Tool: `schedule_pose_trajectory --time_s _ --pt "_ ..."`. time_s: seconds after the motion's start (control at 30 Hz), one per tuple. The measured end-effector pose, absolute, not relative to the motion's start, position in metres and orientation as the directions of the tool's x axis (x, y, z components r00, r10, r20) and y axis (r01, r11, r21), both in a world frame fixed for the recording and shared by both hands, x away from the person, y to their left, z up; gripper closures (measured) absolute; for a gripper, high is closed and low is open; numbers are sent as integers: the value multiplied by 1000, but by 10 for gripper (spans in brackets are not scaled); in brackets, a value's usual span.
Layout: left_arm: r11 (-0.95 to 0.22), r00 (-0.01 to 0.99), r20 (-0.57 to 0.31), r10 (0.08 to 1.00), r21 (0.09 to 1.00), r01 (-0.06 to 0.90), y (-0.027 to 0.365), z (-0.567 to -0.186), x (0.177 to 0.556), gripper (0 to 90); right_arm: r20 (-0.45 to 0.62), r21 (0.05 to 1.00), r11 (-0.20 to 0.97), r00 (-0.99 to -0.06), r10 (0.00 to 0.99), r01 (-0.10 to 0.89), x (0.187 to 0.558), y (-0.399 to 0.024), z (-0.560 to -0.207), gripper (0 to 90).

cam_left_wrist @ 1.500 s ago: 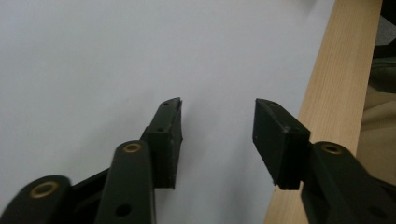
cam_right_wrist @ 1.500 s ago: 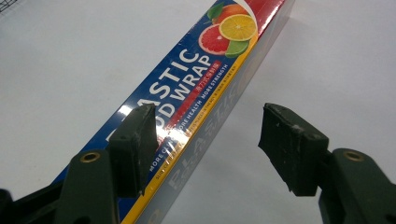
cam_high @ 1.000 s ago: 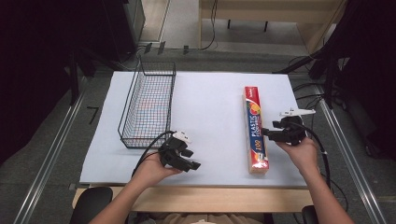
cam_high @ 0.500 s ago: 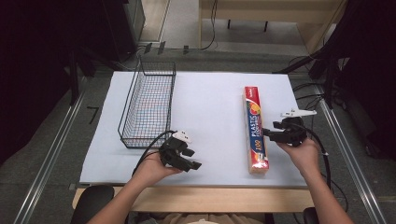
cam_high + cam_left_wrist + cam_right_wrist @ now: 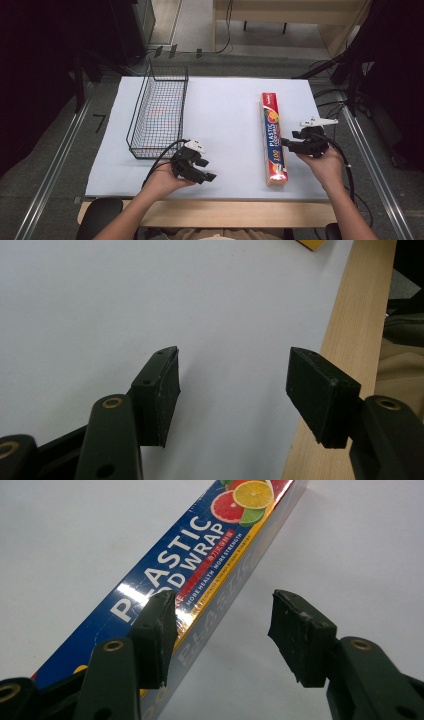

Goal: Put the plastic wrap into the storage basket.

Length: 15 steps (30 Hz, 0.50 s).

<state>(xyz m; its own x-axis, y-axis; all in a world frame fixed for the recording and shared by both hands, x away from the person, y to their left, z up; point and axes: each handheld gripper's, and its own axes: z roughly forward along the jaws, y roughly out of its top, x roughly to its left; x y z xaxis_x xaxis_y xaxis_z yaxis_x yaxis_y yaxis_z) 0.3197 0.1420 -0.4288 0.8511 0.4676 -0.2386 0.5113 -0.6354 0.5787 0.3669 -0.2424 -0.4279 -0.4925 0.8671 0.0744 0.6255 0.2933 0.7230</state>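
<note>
A long box of plastic food wrap (image 5: 272,137), red and blue with fruit printed on it, lies lengthwise on the right half of the white table top. My right gripper (image 5: 289,145) is just to its right, near the box's front half, with its jaws pointing at the box's side. In the right gripper view the gripper (image 5: 222,602) is open; its left jaw hangs over the box (image 5: 200,535) and its right jaw over bare table. My left gripper (image 5: 210,170) rests near the front edge, open and empty (image 5: 232,360).
A black wire basket (image 5: 157,112) stands empty on the left half of the white table top (image 5: 225,110). The wooden front edge (image 5: 345,315) runs close beside my left gripper. Metal rails (image 5: 55,160) flank the table, with cables on the floor behind.
</note>
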Motion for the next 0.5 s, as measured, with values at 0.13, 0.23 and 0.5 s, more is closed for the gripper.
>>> schedule_pose_trajectory --time_s 0.13,0.23,0.5 --pt "-636 852 -233 470 580 509 143 -427 319 380 92 716 277 -479 873 641 366 -243 -426 418" --pt "-636 854 -225 469 584 504 143 -425 319 375 111 713 257 -467 878 652 366 -243 -423 393" --pt "-621 838 -212 502 586 521 145 -421 321 302 129 693 238 -442 888 680 367 -233 -416 313"
